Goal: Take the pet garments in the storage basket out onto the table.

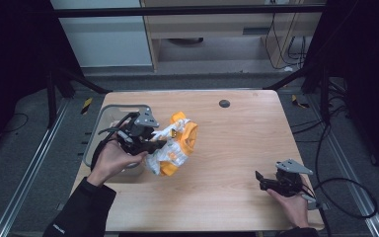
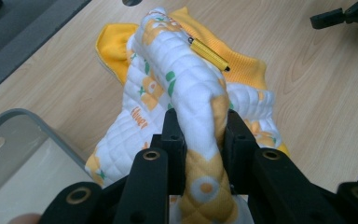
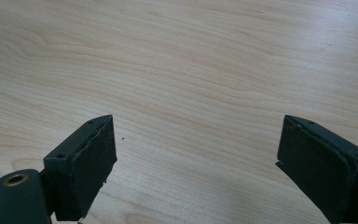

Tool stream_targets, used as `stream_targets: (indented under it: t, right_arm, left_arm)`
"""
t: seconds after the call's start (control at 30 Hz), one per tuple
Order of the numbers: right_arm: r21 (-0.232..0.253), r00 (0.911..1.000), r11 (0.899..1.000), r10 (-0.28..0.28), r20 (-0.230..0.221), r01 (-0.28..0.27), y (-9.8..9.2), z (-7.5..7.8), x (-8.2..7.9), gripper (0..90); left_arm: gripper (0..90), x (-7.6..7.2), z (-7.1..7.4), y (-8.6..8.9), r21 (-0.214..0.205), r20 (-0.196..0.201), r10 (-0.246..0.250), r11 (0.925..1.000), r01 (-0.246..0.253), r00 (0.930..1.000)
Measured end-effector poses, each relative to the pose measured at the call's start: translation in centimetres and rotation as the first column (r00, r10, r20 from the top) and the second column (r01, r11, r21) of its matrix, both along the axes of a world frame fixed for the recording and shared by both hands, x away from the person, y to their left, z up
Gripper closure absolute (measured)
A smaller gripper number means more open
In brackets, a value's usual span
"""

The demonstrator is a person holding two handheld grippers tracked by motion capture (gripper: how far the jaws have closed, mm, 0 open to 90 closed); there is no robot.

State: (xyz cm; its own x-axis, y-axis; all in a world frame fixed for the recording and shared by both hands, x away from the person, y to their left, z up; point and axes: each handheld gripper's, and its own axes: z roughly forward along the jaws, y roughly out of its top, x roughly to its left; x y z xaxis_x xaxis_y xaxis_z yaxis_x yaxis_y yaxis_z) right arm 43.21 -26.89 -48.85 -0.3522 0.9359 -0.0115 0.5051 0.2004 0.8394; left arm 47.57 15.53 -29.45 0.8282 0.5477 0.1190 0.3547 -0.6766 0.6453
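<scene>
Clamping a fold of a quilted baby garment (image 2: pixel 186 93), the left gripper (image 2: pixel 200 135) has its jaws pressed on the cloth from both sides, as the left gripper view shows. The garment is white with orange flowers and green leaves, with plain orange trim and lining. Small orange script is printed on one panel at about 8 o'clock from the pinched fold; it seems to read "flower", though the letters are too small to be sure. A thin yellow tag or clip (image 2: pixel 209 54) lies on the cloth at 12 o'clock from the jaws; no writing on it can be made out.

In the high view the garment (image 1: pixel 175 143) sits bunched on the wooden counter (image 1: pixel 237 148), left of centre, at 3 o'clock from the left gripper (image 1: pixel 145 136) and touching it. A grey plastic bin (image 1: pixel 109 111) stands at the counter's left edge, at 9 o'clock from the garment and just beside it.

The right gripper (image 1: pixel 271 181) rests low near the counter's front right corner, well apart from the garment, at roughly 4 o'clock from it. In the right gripper view its jaws stand wide apart and released, with bare wood (image 3: pixel 191 84) between them. A small dark round disc (image 1: pixel 224 103) sits in the counter near the far edge.
</scene>
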Motion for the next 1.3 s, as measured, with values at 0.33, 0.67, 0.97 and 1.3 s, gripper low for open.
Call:
stream_targets:
  t: [0.33, 0.67, 0.97, 1.3]
  right_arm:
    - [-0.001, 1.0, 1.0, 0.002, -0.006, -0.002, 0.0, 0.0, 0.0, 11.6]
    - [-0.001, 1.0, 1.0, 0.001, -0.001, -0.001, 0.0, 0.0, 0.0, 11.6]
    - [-0.009, 1.0, 1.0, 0.007, 0.003, -0.007, 0.0, 0.0, 0.0, 11.8]
    - [-0.01, 1.0, 1.0, 0.007, 0.001, -0.007, 0.0, 0.0, 0.1, 11.8]
  left_arm:
    - [73.6, 0.3, -1.9, -1.4, 0.011, -0.03, -0.043, 0.999, 0.043, 0.9986]
    - [73.6, 0.5, -3.6, -2.6, 0.021, -0.059, -0.072, 0.9971, 0.073, 0.9956]
    - [73.6, 0.5, -5.2, -3.8, 0.022, -0.079, -0.091, 0.9954, 0.093, 0.9927]
    - [73.6, 0.6, -7.0, -4.9, 0.034, -0.106, -0.106, 0.9934, 0.11, 0.9888]
